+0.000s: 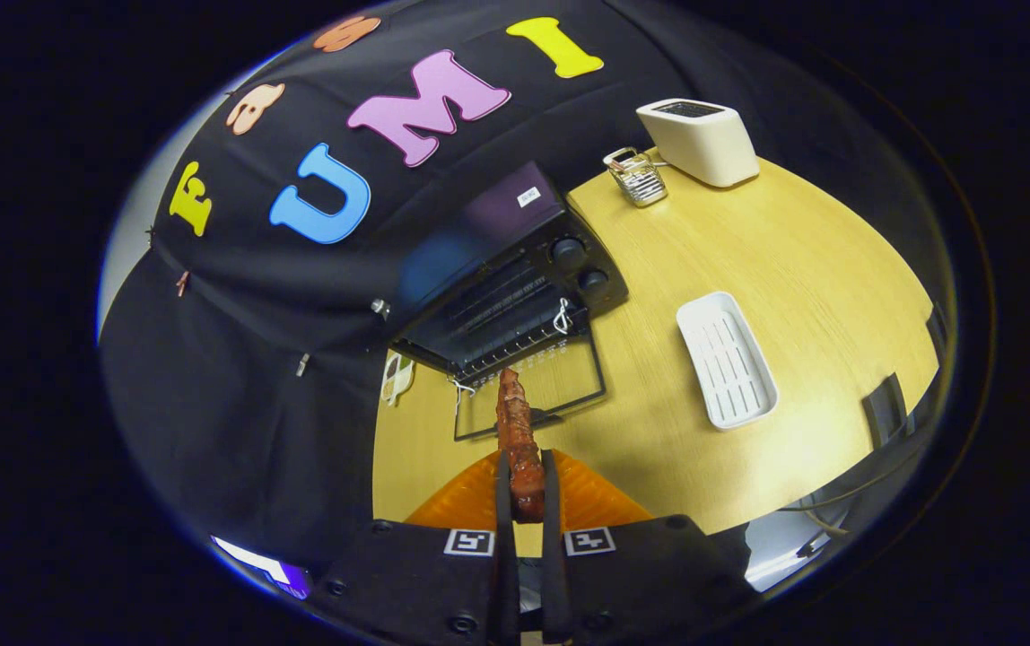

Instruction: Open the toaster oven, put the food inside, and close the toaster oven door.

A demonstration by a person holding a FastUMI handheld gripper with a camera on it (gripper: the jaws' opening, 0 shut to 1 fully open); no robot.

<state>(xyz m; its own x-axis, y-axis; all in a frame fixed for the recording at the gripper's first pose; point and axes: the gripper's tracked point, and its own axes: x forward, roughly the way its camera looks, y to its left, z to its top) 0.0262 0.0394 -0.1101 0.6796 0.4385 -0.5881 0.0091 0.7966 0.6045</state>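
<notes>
One food strip (517, 440), clamped between your gripper (528, 489) fingers and pointing at twelve o'clock toward the toaster oven (515, 269), door (560, 386) already down to receive it; empty tray (727, 359) at two o'clock.

A light wooden table (802, 269) carries everything here. The black toaster oven (515, 278) sits on it against the dark cloth wall, its glass door (560, 386) folded down flat over the tabletop. Off past the oven, near the far edge, stands a white pop-up toaster (702, 141), and just beside that a small chrome wire rack (636, 177). A white ribbed tray (727, 361) lies on bare wood well apart from the oven, on the side where its knobs are. An orange ridged mat (587, 498) rests at the near edge, under the gripper's fingers
</notes>
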